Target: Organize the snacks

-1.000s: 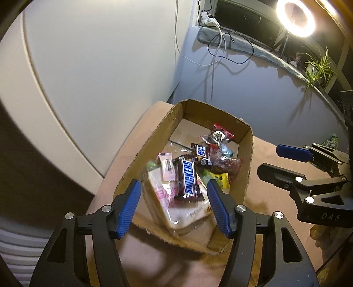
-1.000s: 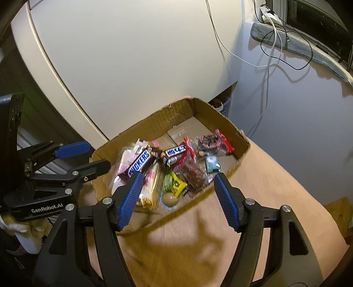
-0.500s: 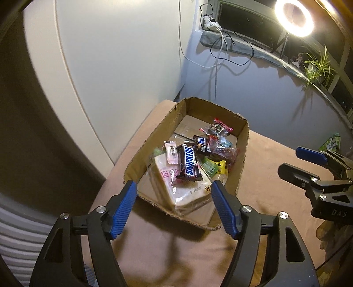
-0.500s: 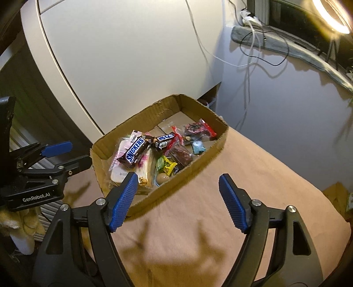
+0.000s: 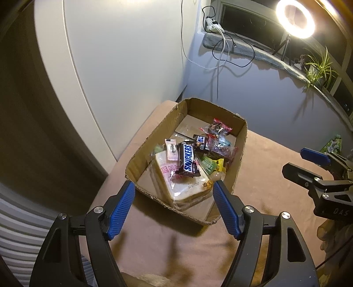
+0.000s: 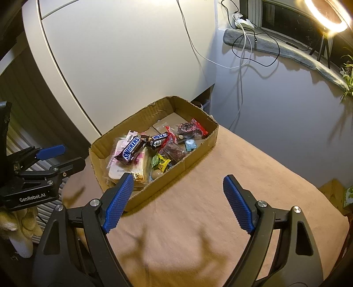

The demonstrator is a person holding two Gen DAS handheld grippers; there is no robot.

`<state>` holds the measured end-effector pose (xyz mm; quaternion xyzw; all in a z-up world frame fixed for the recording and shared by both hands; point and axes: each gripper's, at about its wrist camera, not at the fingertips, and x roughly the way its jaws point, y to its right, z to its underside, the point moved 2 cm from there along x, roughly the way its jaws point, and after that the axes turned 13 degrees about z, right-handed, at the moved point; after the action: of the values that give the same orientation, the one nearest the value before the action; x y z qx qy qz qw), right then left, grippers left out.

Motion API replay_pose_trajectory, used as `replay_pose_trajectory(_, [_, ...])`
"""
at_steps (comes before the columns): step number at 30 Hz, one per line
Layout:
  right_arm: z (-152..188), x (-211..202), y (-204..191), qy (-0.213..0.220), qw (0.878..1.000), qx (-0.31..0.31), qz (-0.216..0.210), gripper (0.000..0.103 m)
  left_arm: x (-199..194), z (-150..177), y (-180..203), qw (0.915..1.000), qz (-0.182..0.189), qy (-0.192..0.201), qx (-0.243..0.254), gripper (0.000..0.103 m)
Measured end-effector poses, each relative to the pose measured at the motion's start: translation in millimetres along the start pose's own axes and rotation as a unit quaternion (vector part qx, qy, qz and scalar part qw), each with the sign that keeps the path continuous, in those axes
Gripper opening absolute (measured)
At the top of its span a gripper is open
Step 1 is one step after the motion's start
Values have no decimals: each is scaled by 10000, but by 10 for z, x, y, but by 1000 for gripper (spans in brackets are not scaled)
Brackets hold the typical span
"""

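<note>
A shallow cardboard box (image 5: pixel 240 159) sits on the brown cloth and holds several snacks. A Snickers bar (image 5: pixel 187 161) lies on a bagged slice of bread (image 5: pixel 187 189), with a pink-white sachet (image 5: pixel 171 149) and a green and yellow candy (image 5: pixel 211 164) beside them. My left gripper (image 5: pixel 173 189) hovers short of the box's near corner, its jaws opening with nothing between them. My right gripper (image 6: pixel 178 180) hangs over the cloth by the box's long side (image 6: pixel 198 152), its jaws also opening and empty. From there the Snickers bar (image 6: pixel 131 149) is seen, and the left gripper (image 6: pixel 64 156) at the left.
The brown cloth (image 6: pixel 220 220) covers the table to the right of the box. A white curved cabinet (image 5: pixel 121 66) stands close behind the box. Cables (image 5: pixel 220 50) hang from a sill with a ring light (image 5: pixel 295 18) and a plant (image 5: pixel 320 68). A green packet (image 5: pixel 333 145) lies at the far right.
Both grippers have drawn back from the box, which now looks smaller and farther away. Both pairs of jaws have spread wider. The snacks have not moved.
</note>
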<state>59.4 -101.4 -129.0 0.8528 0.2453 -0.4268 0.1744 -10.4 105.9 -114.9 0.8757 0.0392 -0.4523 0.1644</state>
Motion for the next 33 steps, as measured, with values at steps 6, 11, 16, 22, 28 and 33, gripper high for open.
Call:
replay_pose_trajectory(6, [-2,-23,-12,-3,10000,-12,-10,86,-11,-20,5,10000,-20,30,3,73])
replay_pose_trajectory(11, [-4,-23,-13,-10,10000,-2,-9,86,-14,-17,15,10000,-33,33,9,73])
replay_pose_trajectory(16, [-5,-21,-17,-12,10000,0,-2,86,-16,-21,18,10000,-40,44,14,73])
replay_pose_trajectory(22, [-2,-29,-9,-20,10000,-9,-19,86,-25,-25,29,10000,-38,68,34,73])
replay_pose_trajectory(28, [1,-28,-13,-24,10000,-6,-14,86,-40,-34,34,9999,-34,88,69,73])
replay_pose_trajectory(33, [4,-28,-14,-24,10000,-6,-16,86,-48,-25,37,9999,-41,89,64,73])
